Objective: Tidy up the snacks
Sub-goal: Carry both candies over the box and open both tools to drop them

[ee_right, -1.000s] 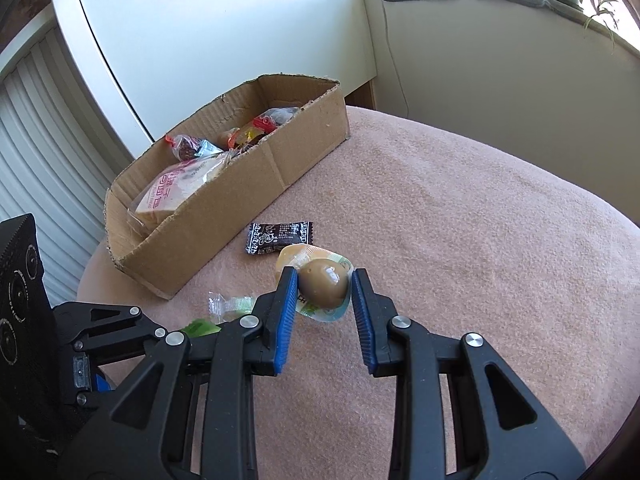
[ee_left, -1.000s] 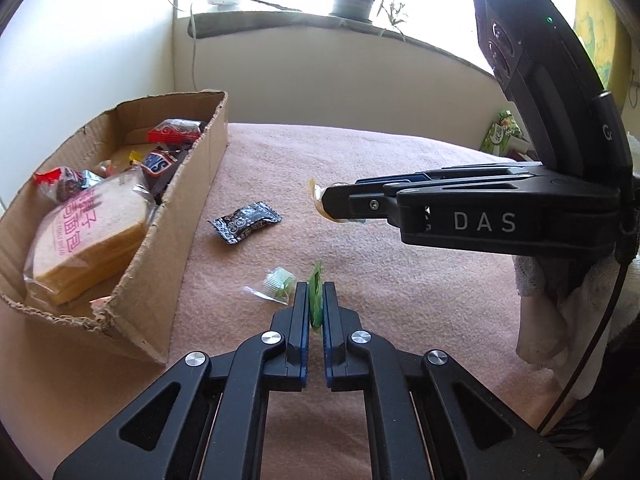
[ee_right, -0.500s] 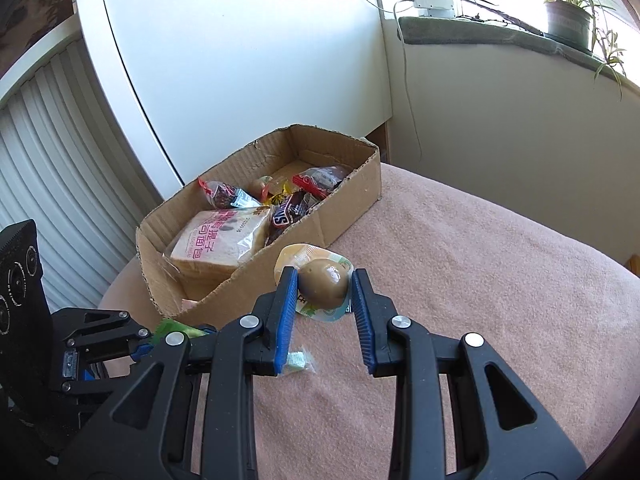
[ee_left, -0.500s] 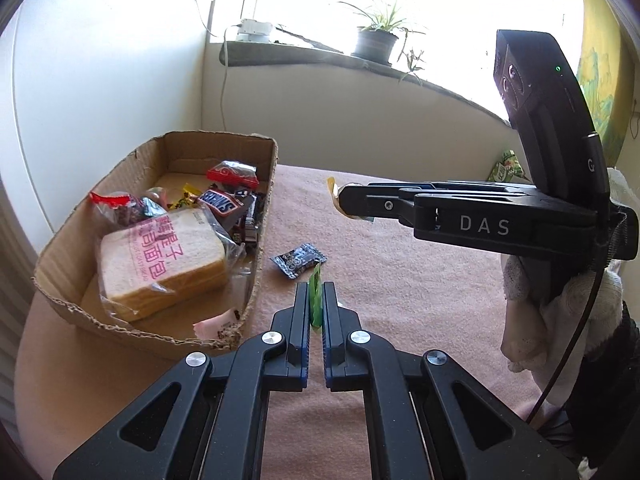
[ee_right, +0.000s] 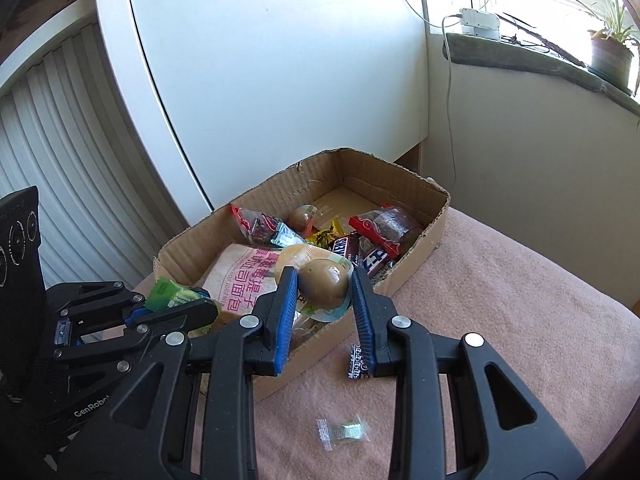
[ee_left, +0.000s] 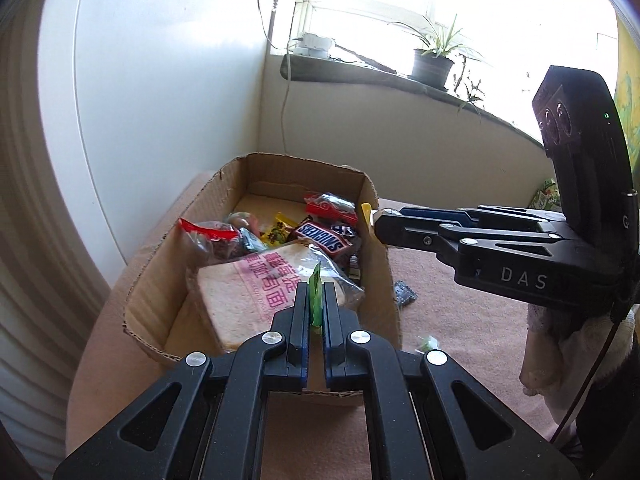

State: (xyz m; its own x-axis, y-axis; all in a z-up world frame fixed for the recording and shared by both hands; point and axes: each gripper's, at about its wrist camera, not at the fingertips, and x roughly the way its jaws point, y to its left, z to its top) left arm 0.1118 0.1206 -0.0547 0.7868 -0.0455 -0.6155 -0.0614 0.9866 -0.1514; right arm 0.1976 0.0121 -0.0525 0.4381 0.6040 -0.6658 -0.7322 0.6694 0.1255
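Left wrist view shows the left gripper pinching a thin green packet upright above the near end of the cardboard box, over the bagged bread; right gripper hangs level over the box's right wall, clamped on a packaged brown egg; a black wrapper and clear-wrapped candy lie on the pink bench.

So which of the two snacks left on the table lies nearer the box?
The black wrapped candy, close beside the cardboard box wall. The clear-wrapped green candy lies farther out on the pink table.
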